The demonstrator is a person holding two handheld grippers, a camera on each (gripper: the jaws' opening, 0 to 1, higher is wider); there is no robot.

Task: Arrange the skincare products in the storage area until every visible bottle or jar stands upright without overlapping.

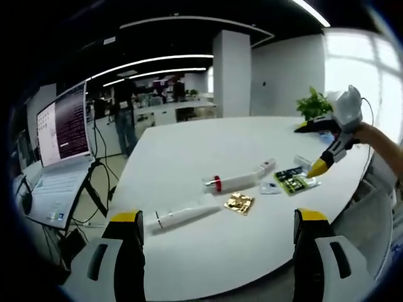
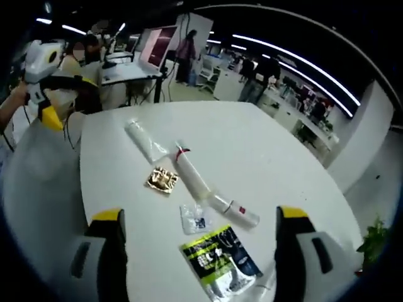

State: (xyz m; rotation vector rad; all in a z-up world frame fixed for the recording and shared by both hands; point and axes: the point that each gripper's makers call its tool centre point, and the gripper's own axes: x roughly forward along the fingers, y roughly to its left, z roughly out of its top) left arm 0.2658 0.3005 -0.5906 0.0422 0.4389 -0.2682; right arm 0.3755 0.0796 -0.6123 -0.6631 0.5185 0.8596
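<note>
Everything lies flat on the white table [image 1: 182,145]. A long white tube with a red band [image 1: 230,182] [image 2: 192,173] lies end to end with a short white tube [image 1: 267,167] [image 2: 234,212]. A second plain white tube [image 1: 182,216] [image 2: 146,142] lies apart from them. Beside them are a gold sachet [image 1: 239,202] [image 2: 163,180], a small clear sachet [image 1: 271,187] [image 2: 193,218] and a green-and-black packet [image 1: 293,180] [image 2: 220,258]. My left gripper [image 1: 218,216] [image 2: 63,100] is open and holds nothing. My right gripper [image 2: 199,214] [image 1: 308,148] hangs over the packets, open too.
A laptop on a stand [image 1: 60,157] sits off the table's edge by the left gripper. A potted plant [image 1: 313,104] stands at the far side. People stand among desks in the background [image 2: 186,47]. A hand holds each gripper.
</note>
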